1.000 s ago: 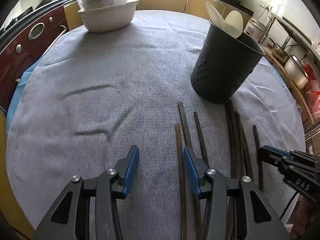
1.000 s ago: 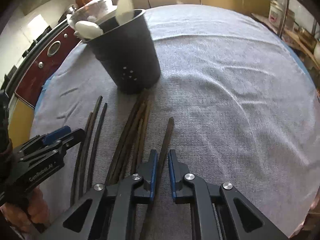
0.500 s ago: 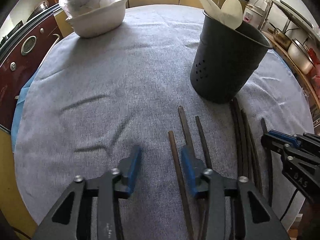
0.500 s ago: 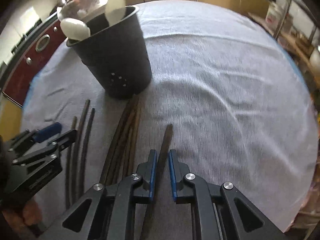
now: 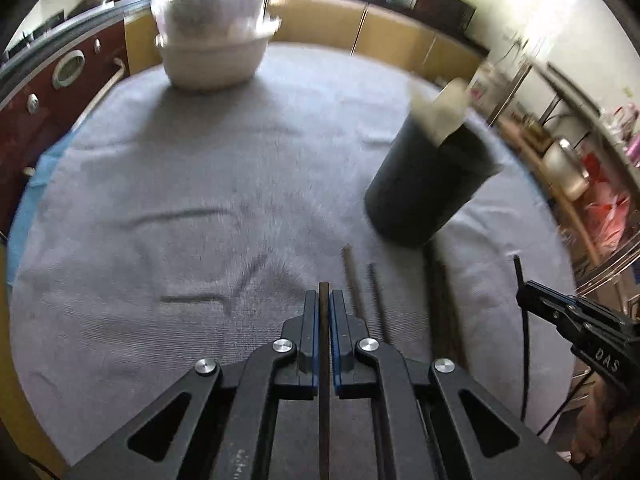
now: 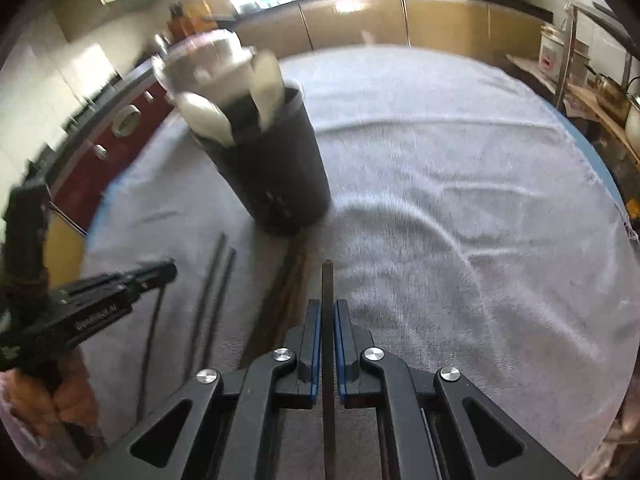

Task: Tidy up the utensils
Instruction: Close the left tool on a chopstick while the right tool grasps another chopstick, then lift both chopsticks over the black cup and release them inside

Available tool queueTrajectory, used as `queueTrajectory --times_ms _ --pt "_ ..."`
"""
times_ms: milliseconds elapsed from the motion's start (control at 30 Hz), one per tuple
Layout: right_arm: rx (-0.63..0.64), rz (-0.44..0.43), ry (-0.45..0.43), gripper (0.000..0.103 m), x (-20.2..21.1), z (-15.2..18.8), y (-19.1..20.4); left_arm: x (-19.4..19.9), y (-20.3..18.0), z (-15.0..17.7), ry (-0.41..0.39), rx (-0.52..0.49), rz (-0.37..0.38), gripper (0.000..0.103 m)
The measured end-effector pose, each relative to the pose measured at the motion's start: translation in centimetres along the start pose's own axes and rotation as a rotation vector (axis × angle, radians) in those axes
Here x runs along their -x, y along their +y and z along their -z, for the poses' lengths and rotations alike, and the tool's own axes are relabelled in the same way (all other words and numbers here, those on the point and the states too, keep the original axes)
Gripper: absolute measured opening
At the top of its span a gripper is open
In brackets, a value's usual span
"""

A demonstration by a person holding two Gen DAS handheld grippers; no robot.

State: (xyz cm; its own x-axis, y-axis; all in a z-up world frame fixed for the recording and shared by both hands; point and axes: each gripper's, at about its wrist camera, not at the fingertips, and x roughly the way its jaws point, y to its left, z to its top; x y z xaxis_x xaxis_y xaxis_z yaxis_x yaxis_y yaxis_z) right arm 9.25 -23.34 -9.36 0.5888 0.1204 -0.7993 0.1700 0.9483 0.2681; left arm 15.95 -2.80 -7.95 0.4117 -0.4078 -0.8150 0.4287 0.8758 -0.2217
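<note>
My left gripper (image 5: 323, 300) is shut on a dark brown chopstick (image 5: 323, 360) that runs back between its blue pads, lifted off the cloth. My right gripper (image 6: 328, 308) is shut on another dark chopstick (image 6: 328, 280), also raised. In the left wrist view the right gripper (image 5: 524, 296) shows at the right edge with its chopstick (image 5: 525, 340) hanging from it. A black perforated utensil holder (image 5: 424, 188) (image 6: 276, 176) with white spoons (image 6: 208, 120) in it stands on the grey cloth. More dark chopsticks (image 5: 360, 284) (image 6: 216, 292) lie on the cloth near the holder's base.
A white basin (image 5: 212, 56) with wrapped dishes sits at the far left of the round table (image 5: 160, 160). A dark red appliance (image 5: 48, 92) stands to the left, yellow cabinets (image 6: 400, 20) behind, and shelves with pots (image 5: 564, 164) to the right. A person's hand (image 6: 48, 396) holds the left gripper.
The left gripper's jaws have shut on a chopstick. Both grippers have risen with their chopsticks, and the views are blurred with motion.
</note>
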Motion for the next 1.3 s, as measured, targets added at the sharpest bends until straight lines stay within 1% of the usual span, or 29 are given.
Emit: queueTrajectory --times_ms 67,133,200,300,333,400,533,567,667,767,833,967,1067,1167,1300 --pt "-0.006 -0.042 -0.057 0.006 1.9 -0.3 0.0 1.7 -0.6 -0.4 -0.043 -0.009 0.006 0.005" --pt "-0.010 -0.067 -0.104 0.006 3.2 -1.1 -0.5 3.4 -1.3 -1.1 -0.098 -0.022 0.010 0.005" --pt "-0.006 -0.098 -0.172 0.006 5.4 -1.5 -0.5 5.3 -2.0 -2.0 -0.157 -0.034 0.025 0.005" --pt "0.010 -0.130 -0.264 0.006 8.1 -2.4 0.2 7.7 -2.9 -3.3 -0.224 -0.058 0.025 0.005" --pt "0.015 -0.136 -0.296 0.006 8.8 -2.7 0.4 8.9 -3.2 -4.2 -0.250 -0.067 0.020 0.005" --pt "0.015 -0.147 -0.356 0.006 10.6 -3.5 0.7 10.2 -3.9 -5.1 -0.287 -0.078 0.016 0.005" --pt "-0.001 -0.170 -0.461 0.006 13.5 -5.3 1.3 14.0 -5.2 -7.6 -0.399 -0.108 0.013 0.005" --pt "-0.004 -0.170 -0.491 0.006 14.2 -6.1 1.5 14.7 -5.5 -8.0 -0.416 -0.111 0.013 0.005" --pt "-0.010 -0.178 -0.546 0.006 15.7 -8.3 2.2 16.6 -6.7 -10.3 -0.470 -0.131 0.014 0.005" --pt "-0.001 -0.170 -0.590 0.006 16.3 -10.5 2.9 18.1 -7.9 -12.7 -0.529 -0.150 0.008 0.005" --pt "0.009 -0.161 -0.620 0.006 16.9 -12.2 3.7 18.8 -8.4 -14.4 -0.566 -0.141 0.017 0.005" --pt "0.025 -0.136 -0.658 0.006 17.1 -14.8 4.9 19.6 -9.1 -17.0 -0.636 -0.117 0.021 0.005" --pt "0.026 -0.117 -0.667 0.006 16.5 -16.1 5.0 18.9 -9.4 -18.5 -0.673 -0.098 0.014 0.005" --pt "0.017 -0.098 -0.668 0.006 15.4 -16.9 4.7 16.7 -9.2 -18.9 -0.655 -0.074 0.011 0.005" --pt "0.004 -0.087 -0.622 0.006 13.0 -16.9 3.7 13.3 -8.1 -18.5 -0.602 -0.026 0.011 0.005"
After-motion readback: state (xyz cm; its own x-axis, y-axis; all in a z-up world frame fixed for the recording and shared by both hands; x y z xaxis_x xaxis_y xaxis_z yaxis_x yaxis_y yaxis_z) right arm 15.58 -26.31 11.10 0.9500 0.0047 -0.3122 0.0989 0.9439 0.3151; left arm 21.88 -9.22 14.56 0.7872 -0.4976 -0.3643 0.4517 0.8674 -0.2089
